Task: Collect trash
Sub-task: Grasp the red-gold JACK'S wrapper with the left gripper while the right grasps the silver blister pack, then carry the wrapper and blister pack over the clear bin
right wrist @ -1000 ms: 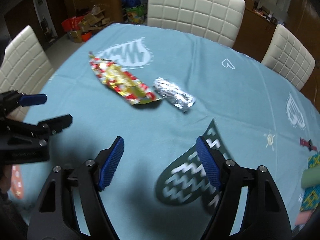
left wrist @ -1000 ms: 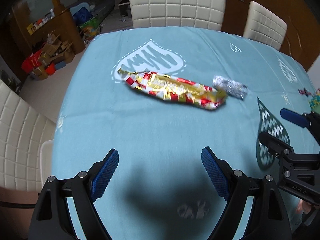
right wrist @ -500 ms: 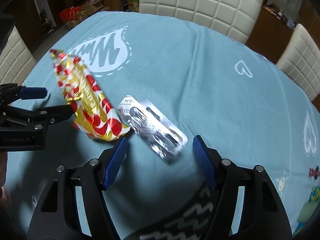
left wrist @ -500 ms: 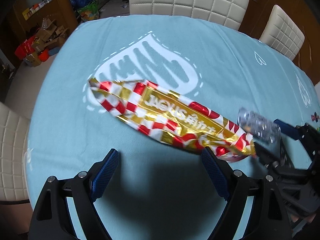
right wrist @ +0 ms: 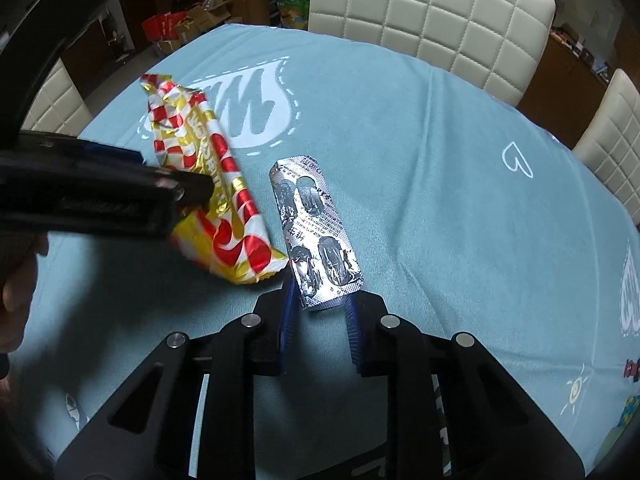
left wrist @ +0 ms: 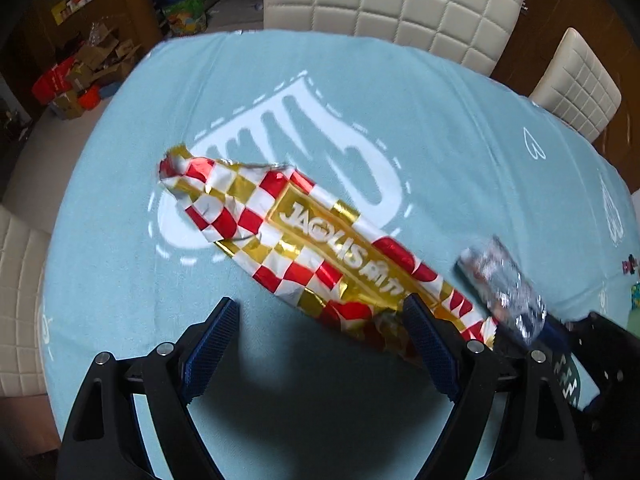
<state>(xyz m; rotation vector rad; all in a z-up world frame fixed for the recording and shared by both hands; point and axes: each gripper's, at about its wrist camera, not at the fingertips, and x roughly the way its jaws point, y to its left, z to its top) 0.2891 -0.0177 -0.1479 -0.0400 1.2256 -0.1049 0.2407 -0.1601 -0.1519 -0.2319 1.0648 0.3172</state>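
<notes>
Right tongs (right wrist: 318, 304) clenched on silver pill pack (right wrist: 316, 236), pockets popped. Left tongs (left wrist: 320, 344) released, closing in over crinkled red-gold checked wrapper (left wrist: 304, 244) on worktop (left wrist: 440, 120).

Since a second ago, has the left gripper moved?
Yes. The left gripper has advanced toward the snack wrapper, which lies over the fixed white leaf print.

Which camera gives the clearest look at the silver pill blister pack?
The right wrist view: the blister pack lies centred and sharp, its near end between the right gripper's fingers. The left wrist view shows it only blurred near the right edge.
</notes>
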